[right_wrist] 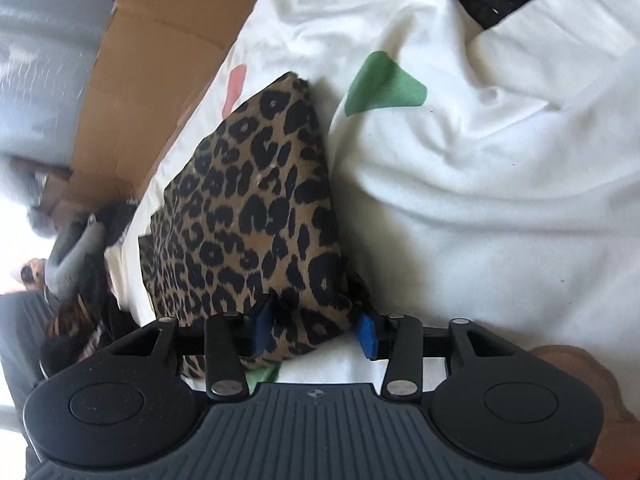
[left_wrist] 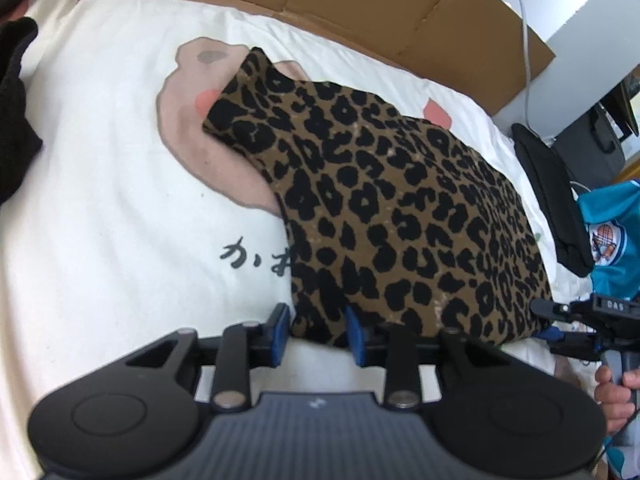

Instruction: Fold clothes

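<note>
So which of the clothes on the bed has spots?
The brown leopard-print garment in the middle, held between the grippers. The black clothes at the bed's edge are plain, and the teal shirt has a badge.

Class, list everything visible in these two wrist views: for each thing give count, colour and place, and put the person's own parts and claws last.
Leopard-print garment: one, brown and black, folded on the sheet, near edge between both claws' fingers.
Sheet: one, white with a tan cartoon animal, pink cheeks, dark script and a green patch, covering the surface.
Cardboard: one flattened piece, brown, along the far edge of the sheet.
Dark clothing: black, at the sheet's left edge.
Teal garment: one, teal with a round badge, far right.
Cable: one, grey, over the cardboard.
Hand: one, holding the right claw's handle.
Left claw: black with blue pads, open around the garment edge.
Right claw: same, open around a corner.
</note>
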A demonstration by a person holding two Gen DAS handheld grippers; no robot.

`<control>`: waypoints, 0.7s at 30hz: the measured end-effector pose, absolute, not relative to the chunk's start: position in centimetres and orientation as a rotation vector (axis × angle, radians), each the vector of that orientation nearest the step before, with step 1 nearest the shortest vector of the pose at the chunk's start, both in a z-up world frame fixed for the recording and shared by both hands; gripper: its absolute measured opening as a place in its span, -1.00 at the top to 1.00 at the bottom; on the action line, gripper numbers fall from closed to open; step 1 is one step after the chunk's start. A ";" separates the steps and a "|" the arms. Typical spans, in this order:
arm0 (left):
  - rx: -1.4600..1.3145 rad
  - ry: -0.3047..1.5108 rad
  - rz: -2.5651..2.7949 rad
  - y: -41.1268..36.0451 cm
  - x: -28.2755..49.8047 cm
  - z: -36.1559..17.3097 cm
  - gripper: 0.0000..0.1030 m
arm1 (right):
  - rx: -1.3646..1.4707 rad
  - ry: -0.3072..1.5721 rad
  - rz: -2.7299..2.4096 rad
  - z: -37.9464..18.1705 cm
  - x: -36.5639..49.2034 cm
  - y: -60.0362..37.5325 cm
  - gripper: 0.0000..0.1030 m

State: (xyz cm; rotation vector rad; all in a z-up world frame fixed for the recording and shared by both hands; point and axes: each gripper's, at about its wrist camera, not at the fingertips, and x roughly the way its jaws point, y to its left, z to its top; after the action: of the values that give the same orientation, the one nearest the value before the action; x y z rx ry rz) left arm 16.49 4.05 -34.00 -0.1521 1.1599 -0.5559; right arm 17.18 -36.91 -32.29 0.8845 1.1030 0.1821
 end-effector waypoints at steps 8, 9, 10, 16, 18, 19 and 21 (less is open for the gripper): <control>-0.191 1.174 -0.537 4.5 16.2 -33.0 0.74 | 0.833 1.056 0.218 -29.8 17.8 -37.1 0.77; -0.199 1.176 -0.533 4.5 16.1 -32.7 0.74 | 0.824 1.047 0.221 -29.3 18.0 -37.1 0.78; -0.203 1.178 -0.531 4.6 16.0 -32.5 0.75 | 0.817 1.040 0.222 -28.9 18.3 -37.3 0.78; -0.247 1.209 -0.452 4.5 14.9 -32.0 0.75 | 0.776 1.012 0.209 -27.2 20.2 -38.3 0.78; -0.246 1.218 -0.445 3.9 14.5 -32.0 0.75 | 0.766 1.004 0.201 -26.7 20.8 -38.7 0.79; -0.252 1.227 -0.443 3.8 14.4 -32.1 0.75 | 0.761 1.000 0.197 -26.5 21.1 -38.9 0.79; -0.273 1.250 -0.432 3.8 14.3 -32.2 0.75 | 0.752 0.992 0.189 -26.1 21.7 -39.2 0.79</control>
State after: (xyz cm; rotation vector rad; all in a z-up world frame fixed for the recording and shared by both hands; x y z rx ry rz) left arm 14.27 3.78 -32.21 -0.2726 1.2502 -0.4318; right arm 21.70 -39.23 -26.09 0.7518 0.9923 0.1893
